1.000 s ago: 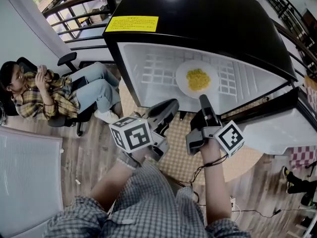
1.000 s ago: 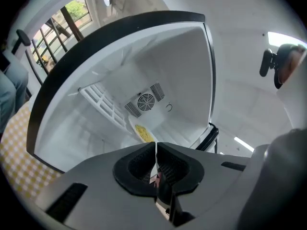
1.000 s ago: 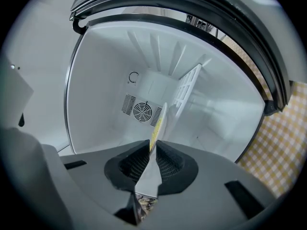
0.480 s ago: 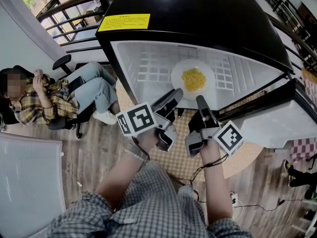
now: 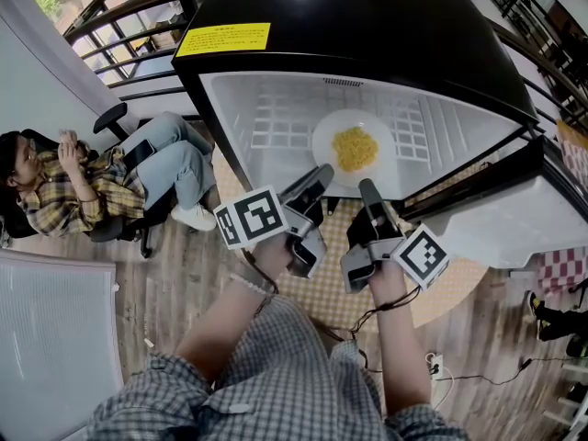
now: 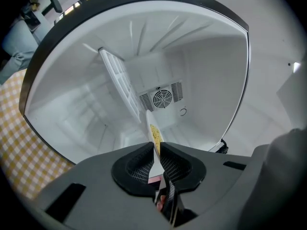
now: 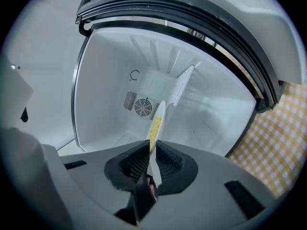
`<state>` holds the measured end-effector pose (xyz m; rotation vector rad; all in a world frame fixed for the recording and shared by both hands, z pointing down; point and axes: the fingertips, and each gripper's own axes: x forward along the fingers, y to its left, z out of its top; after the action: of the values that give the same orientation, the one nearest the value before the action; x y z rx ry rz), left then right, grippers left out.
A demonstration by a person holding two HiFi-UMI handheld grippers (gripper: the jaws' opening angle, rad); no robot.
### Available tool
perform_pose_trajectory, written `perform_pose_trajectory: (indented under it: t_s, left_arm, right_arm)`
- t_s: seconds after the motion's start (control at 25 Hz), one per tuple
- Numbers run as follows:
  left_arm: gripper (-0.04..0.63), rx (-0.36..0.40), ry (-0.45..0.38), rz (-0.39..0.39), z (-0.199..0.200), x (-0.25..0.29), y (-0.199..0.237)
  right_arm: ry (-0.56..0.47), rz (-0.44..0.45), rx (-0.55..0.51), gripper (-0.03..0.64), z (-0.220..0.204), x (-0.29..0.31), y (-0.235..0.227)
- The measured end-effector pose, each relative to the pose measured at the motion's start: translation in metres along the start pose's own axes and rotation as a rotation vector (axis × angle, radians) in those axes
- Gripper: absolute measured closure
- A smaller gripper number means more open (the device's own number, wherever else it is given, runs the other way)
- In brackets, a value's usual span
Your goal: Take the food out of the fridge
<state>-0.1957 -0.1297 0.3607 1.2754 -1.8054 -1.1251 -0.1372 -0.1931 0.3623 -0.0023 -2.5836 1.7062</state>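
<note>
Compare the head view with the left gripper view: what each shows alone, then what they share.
Head view only: a seated person, a yellow label on the fridge and the right gripper. Left gripper view only: the fan at the fridge's back, and the plate rim between the closing jaws of the left gripper. Both: the open fridge, the plate of yellow food and the checked mat.

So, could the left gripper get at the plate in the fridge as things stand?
Likely yes: the fridge is open, and the plate already has its rim between the closing jaws of the left gripper.
</note>
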Motion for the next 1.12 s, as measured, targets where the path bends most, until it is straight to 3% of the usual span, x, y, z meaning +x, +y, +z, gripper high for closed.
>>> perform_pose_trajectory:
  t_s: [0.6,1.12]
  left_arm:
    - [0.560,-0.037,0.021,0.020,-0.037,-0.038,0.002]
    - [0.560,-0.052,-0.004,0.130,-0.068,-0.093,0.033]
  right_arm:
    - [0.086,-0.013,-0.028,0.578,-0.031,-0.039,-0.005]
    - [0.236,-0.018,-0.047,0.578,-0.087,-0.059,-0.023]
